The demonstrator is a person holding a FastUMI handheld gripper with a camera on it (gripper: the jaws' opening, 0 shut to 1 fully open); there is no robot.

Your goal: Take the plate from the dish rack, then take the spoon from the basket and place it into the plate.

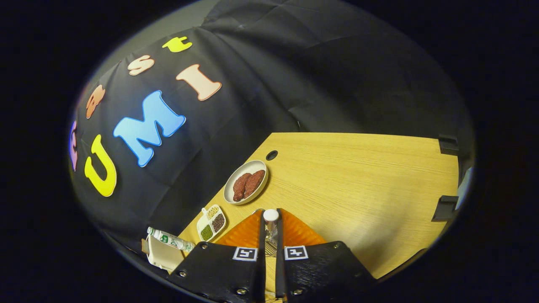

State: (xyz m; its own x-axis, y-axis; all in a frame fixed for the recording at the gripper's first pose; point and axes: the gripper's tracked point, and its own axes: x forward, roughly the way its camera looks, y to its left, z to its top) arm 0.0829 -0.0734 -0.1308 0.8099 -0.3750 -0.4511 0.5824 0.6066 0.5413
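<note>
My gripper [270,222] is shut on a spoon [270,216]. The spoon's white rounded end sticks up between the fingertips, and its metal part runs back down the narrow gap. Both black fingers [260,235] press on it from the sides. Directly under and just ahead of the fingers lies an orange ribbed plate [301,233] on the wooden table [358,189]. The fingers hide the plate's middle, so I cannot tell whether the spoon touches it.
Beyond the fingers, to the left, stand a white bowl with reddish meat pieces [246,182] and a small divided dish of beans [211,222]. A bottle [170,240] and a carton [162,254] sit at the table's corner. Black clamps [448,145] grip the right edge.
</note>
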